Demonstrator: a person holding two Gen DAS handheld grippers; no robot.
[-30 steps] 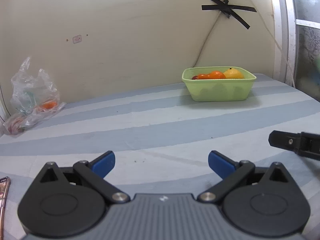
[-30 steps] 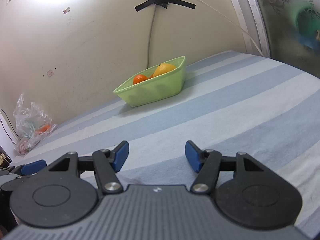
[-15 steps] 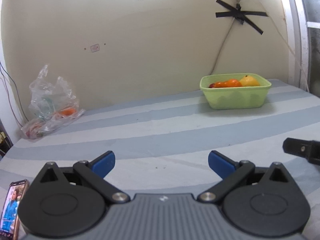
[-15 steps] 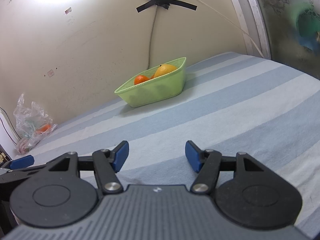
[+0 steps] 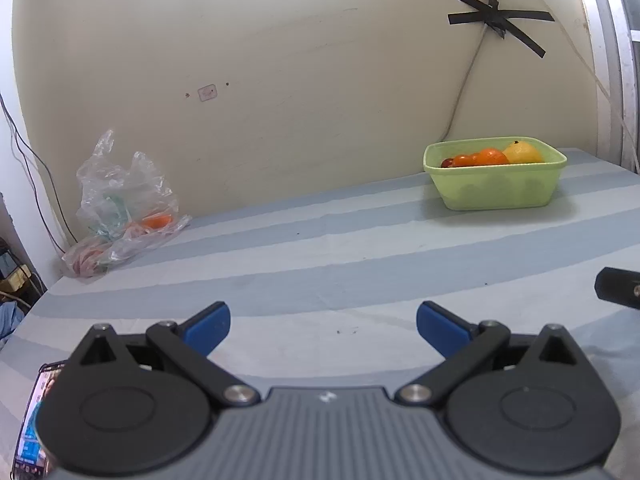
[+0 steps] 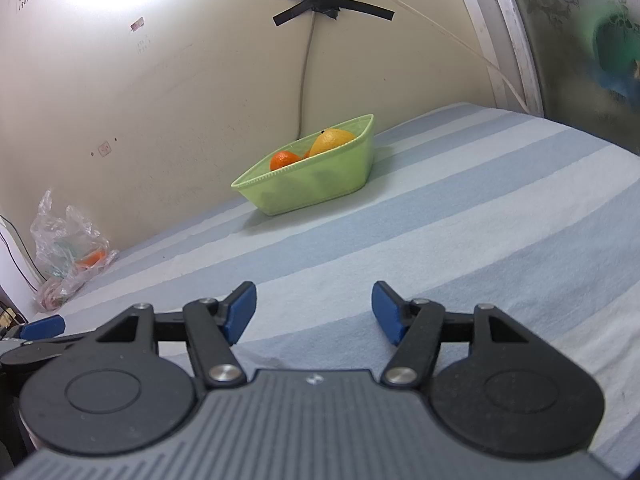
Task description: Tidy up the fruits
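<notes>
Both claws stand apart with nothing between their blue pads: the left gripper [image 5: 323, 326] and the right gripper [image 6: 314, 314] hover low over the striped cloth [image 6: 460, 216]. Most fruit sits in the green basket [image 5: 496, 186] by the wall; one orange fruit [image 5: 157, 221] remains in the plastic bag [image 5: 120, 204]. Probably best to reach the bag with the left, approaching low and pinching the fruit, not the film.

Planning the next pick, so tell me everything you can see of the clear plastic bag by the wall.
The clear plastic bag is thin, crumpled and see-through, slumped on the striped cloth at its far left corner against the cream wall. Its top stands up in loose peaks. Inside show an orange fruit, something pale green, and pinkish pieces low down that are too blurred to name. No claw touches it.
</notes>
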